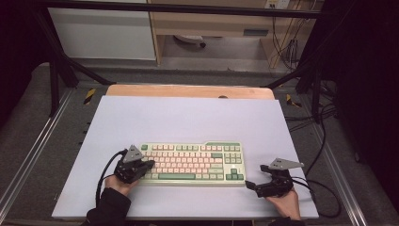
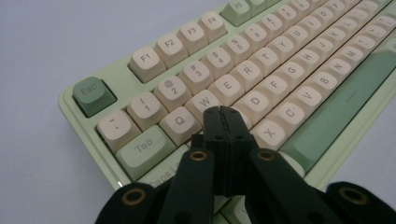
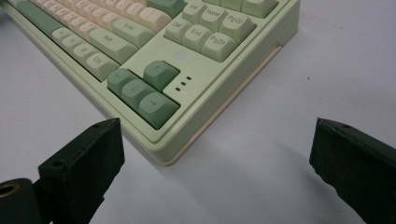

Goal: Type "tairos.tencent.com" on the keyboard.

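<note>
A pale green keyboard (image 1: 190, 162) with cream and green keys lies on the near middle of the mat. My left gripper (image 1: 143, 165) hovers over its left end. In the left gripper view the two black jaws of the left gripper (image 2: 222, 113) are pressed together with nothing between them, their tips just above the keys below W and E on the keyboard (image 2: 280, 79). My right gripper (image 1: 255, 176) rests on the mat just right of the keyboard's near right corner. The right gripper (image 3: 217, 135) has its jaws wide apart and empty, facing the arrow-key corner of the keyboard (image 3: 154, 79).
A light lavender mat (image 1: 188, 117) covers the table, with a strip of wooden tabletop (image 1: 188, 91) at the back. Black cables (image 1: 329, 193) trail off the right edge. Black frame bars and shelving stand behind the table.
</note>
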`<state>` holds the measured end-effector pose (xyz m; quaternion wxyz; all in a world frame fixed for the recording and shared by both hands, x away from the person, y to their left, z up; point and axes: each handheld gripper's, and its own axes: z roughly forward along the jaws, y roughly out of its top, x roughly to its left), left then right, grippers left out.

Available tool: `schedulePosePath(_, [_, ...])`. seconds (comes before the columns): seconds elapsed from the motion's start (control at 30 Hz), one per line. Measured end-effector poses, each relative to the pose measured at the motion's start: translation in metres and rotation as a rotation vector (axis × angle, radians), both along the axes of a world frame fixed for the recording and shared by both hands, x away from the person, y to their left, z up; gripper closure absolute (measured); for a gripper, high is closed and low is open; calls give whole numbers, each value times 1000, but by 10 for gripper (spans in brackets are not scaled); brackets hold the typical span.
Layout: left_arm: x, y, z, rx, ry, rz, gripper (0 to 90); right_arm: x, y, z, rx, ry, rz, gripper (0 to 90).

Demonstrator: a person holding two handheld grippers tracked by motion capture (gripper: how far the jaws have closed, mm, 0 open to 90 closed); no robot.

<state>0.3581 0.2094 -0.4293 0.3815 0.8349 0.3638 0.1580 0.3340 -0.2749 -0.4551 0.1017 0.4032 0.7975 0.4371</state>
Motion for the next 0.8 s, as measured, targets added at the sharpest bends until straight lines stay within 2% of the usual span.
schedulePosePath(0.23, [-3,3,5,-19,-10,5,900,-1,-1,4,21,-7,-3,61])
schedulePosePath(0.43, [-7,7,7,-29,-15,5,900,-3,4,12,16,-40,23,118])
schedulePosePath(0.6, [-8,13,7,-43,-11,14,900,-5,15,21,28,-37,83,251])
schedulePosePath(0.63, [-9,14,7,-43,-10,15,900,-5,15,21,28,-37,83,251])
schedulePosePath(0.77, [-10,17,7,-51,-10,16,900,-5,25,26,23,-27,110,360])
schedulePosePath(0.8, [-10,17,7,-50,-11,15,900,-5,25,26,23,-27,110,360])
